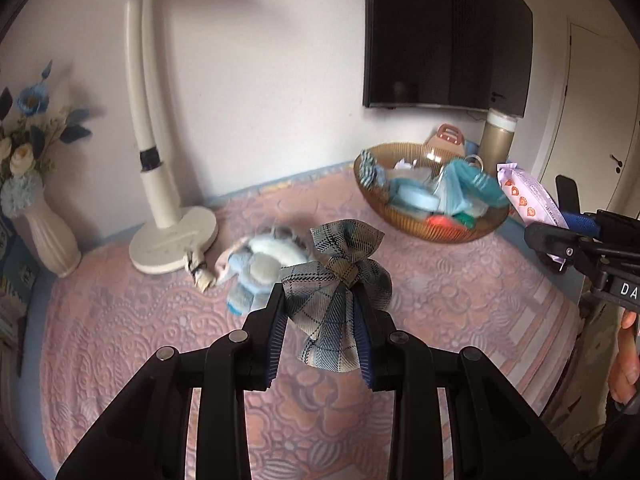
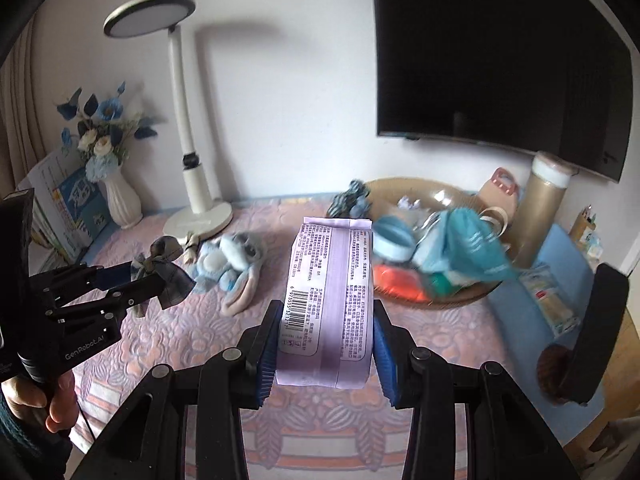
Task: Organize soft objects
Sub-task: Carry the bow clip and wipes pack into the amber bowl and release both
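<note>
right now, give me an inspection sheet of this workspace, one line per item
surface: pink patterned cloth over the table, partly bare.
job's things: plaid bow held up off the cloth; purple pack held up; plush toy lying on the cloth; basket full of soft items.
clutter: small wrapped scrap by the lamp base.
grippers: left gripper shut on the plaid bow; right gripper shut on the purple pack.
cables: nothing seen.
surroundings: lamp, vase of flowers, dark screen on the wall, gold flask behind the basket.
</note>
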A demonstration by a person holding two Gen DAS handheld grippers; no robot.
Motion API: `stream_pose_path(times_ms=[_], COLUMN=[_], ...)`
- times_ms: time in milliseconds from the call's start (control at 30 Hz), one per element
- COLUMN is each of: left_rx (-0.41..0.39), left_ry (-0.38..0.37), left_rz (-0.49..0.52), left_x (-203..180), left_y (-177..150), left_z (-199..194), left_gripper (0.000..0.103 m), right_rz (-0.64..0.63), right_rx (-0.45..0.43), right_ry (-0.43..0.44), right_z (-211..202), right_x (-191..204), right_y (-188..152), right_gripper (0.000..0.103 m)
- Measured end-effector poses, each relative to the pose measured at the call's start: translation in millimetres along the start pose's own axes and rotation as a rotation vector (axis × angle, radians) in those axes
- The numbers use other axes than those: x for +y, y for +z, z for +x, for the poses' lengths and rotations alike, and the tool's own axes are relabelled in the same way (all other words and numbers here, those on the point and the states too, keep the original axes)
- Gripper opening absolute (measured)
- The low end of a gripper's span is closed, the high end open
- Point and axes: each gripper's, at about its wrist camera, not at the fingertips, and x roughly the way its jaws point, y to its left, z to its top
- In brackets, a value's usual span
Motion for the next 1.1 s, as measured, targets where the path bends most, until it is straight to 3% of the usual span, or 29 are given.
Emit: stream_pose_path(times_ms=[200,400,600,867,900,933,1000,1067,1100], left_rx=[-0.102,-0.141,-0.086,0.001,0.011,0.02,0.028,0.033,0.036], left_ry=[-0.047,-0.124,-0.174,-0.202,-0.206,-0.207,-0.248,-0.28,-0.279], left_rz=[0.023,0.016,0.023,0.023,0.018,0.012,0.009,0.001,0.0], left_x=[-26,-51,-75,-95,-96,-97,-99,-99,-100], left_y=[83,154,174,180,181,181,180,177,175], left_z=[-8,14,70,148,157,163,173,178,179], left_gripper=[0.028,0.028,0.028,0.031,0.033,0.041,0.048,0.06,0.074], right_rz=[0.065,0.111,0.141,0.202,0.21,0.221,0.247,0.253,0.253], right_rx=[-0.067,-0.065,0.005,0.085,0.1,0.115,0.139,0.137,0.139], right_ry=[-0.118,-0.188,-0.214,-0.199,-0.192,-0.182,-0.163,-0.159,-0.159], right_z=[-23,-4,50,122,129,135,142,142,142], right_x=[-55,-91,-111,-138,-141,-145,-152,-156,-156], right_y=[66,109,129,130,129,128,125,120,117], right_gripper=[0.041,0.041,0.041,0.041,0.043,0.046,0.062,0.063,0.063])
